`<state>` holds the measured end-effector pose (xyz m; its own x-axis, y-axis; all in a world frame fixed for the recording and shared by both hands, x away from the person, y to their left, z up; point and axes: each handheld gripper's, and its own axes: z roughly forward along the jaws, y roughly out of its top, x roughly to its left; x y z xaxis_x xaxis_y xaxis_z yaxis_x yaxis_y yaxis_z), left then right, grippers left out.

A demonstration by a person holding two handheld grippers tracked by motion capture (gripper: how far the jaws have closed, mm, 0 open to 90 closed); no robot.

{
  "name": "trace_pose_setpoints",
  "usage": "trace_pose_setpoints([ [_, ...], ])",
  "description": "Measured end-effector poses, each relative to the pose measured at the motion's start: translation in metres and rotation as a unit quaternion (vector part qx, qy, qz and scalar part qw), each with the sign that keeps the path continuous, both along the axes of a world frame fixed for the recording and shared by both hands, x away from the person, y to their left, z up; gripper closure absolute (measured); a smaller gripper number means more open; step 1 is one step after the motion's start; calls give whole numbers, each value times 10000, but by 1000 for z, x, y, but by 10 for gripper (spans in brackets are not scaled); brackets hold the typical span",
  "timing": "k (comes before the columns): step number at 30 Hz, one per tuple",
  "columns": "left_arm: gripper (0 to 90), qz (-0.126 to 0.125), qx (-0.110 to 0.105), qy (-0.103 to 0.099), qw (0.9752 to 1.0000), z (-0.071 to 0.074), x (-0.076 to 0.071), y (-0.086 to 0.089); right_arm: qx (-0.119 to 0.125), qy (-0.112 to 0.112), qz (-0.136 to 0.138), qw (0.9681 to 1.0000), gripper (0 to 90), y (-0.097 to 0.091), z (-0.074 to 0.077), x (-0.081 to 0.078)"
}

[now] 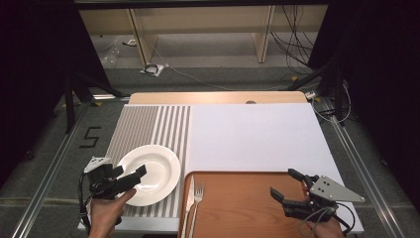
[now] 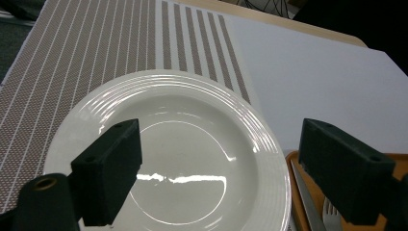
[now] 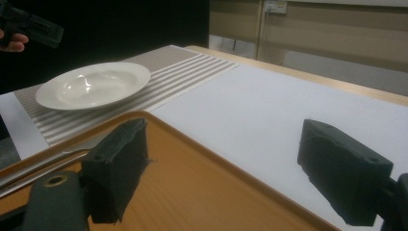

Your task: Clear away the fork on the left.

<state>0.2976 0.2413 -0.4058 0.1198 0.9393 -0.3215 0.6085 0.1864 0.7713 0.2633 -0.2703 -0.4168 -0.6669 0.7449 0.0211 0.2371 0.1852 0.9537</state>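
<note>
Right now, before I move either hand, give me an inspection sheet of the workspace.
Surface: white table top, with a striped placemat at its left and a brown tray at the near edge.
Job's things: white plate on the placemat, empty.
Clutter: a fork and what looks like a knife lie along the tray's left side.
Grippers: left gripper open, jaws over the plate's near left rim; right gripper open over the tray's right part, holding nothing.
Cables: one trails from each gripper; more lie on the floor beyond the table.
Surroundings: grey floor, wooden shelving behind, dark curtains at both sides.
</note>
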Motion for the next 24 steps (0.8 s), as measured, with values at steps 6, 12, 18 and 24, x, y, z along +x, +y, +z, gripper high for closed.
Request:
trace_pose_setpoints([
  [6, 152, 156, 71, 10, 9999, -2, -6, 3, -4, 10, -13, 10000, 187, 0, 0, 0],
  [12, 152, 308, -104, 100, 9994, -5, -12, 9, -12, 16, -20, 10000, 187, 0, 0, 0],
  [18, 152, 436, -231, 170, 9986, -9, -18, 14, -16, 11, -36, 10000, 187, 0, 0, 0],
  [24, 152, 500, -401, 255, 9976, -12, -22, 17, -28, 0, -25, 10000, 188, 1, 1, 0],
])
